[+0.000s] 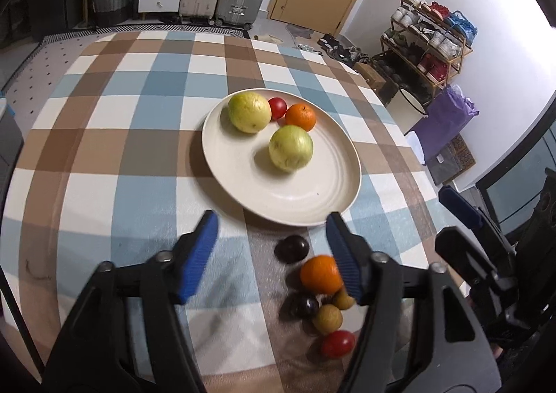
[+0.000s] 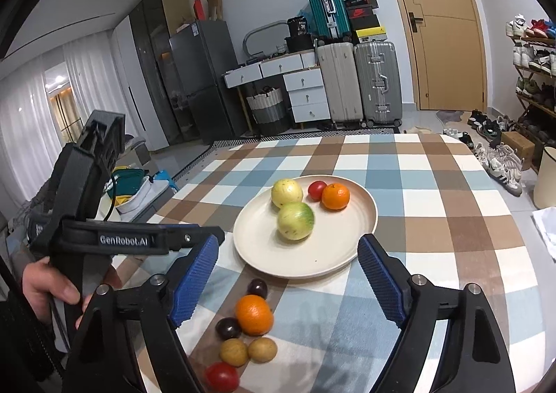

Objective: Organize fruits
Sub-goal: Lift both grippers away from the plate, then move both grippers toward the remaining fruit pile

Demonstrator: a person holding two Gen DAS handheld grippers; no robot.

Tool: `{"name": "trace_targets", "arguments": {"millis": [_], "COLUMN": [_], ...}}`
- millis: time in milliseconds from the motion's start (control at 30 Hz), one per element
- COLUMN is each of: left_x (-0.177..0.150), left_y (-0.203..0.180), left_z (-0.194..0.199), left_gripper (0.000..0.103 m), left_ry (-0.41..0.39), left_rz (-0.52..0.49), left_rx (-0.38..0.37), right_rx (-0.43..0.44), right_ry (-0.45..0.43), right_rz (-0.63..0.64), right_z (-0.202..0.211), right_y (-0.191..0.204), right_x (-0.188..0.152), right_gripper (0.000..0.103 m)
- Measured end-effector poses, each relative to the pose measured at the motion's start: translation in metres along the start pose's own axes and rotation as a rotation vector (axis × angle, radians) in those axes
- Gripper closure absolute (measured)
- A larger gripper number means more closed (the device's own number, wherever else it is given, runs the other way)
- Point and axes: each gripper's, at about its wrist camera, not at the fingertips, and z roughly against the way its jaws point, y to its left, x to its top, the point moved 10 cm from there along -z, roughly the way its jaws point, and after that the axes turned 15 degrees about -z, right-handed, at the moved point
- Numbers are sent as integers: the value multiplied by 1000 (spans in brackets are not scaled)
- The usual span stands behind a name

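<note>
A table under a brown, blue and white checked cloth [image 2: 434,219] fills the lower part of both views, in a room with suitcases and a wooden door behind. The left gripper [image 1: 271,254] hangs above the cloth with its blue-padded fingers spread wide and nothing between them; the right gripper [image 2: 288,274] is likewise wide apart and empty, and the left tool, gripped by a hand [image 2: 48,292], shows at the left edge of the right wrist view. Nearest the right gripper, below and just left of its gap, lies a loose cluster on the cloth: a red tomato [image 2: 221,376] closest, then two tan round fruits [image 2: 248,351] side by side, a dark plum [image 2: 227,328] and an orange [image 2: 253,314] touching or nearly so, and a second dark plum [image 2: 257,288] just short of the plate. In the left wrist view this cluster sits by the right finger, which covers part of the orange. Beyond both pairs of fingertips stands a cream plate [image 2: 264,254] holding a green-yellow guava [image 2: 295,221] near its middle, a second guava [image 2: 287,193] toward the far left rim, and a small tomato [image 2: 317,190] beside a second orange [image 2: 335,196] at the far side.
</note>
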Motion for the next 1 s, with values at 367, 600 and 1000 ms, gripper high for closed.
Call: {"name": "trace_targets", "arguments": {"millis": [367,600,1000], "left_x": [-15,-26,-59], "left_y": [-13,-19,-39], "left_z": [22,25,9], "left_gripper": [22,17,8], "left_ry": [-34,-50,-3], "left_rz": [-47,-57,-90], "left_rx": [54,71,51], "right_rx": [-17,-24,-48], "right_ry": [-33,-17,1], "right_rz": [-33,-49,-77], "right_z": [24,33,44], "right_y": [2,-1,-22], "right_x": [-8,-17,-30], "right_gripper": [7,3,2]}}
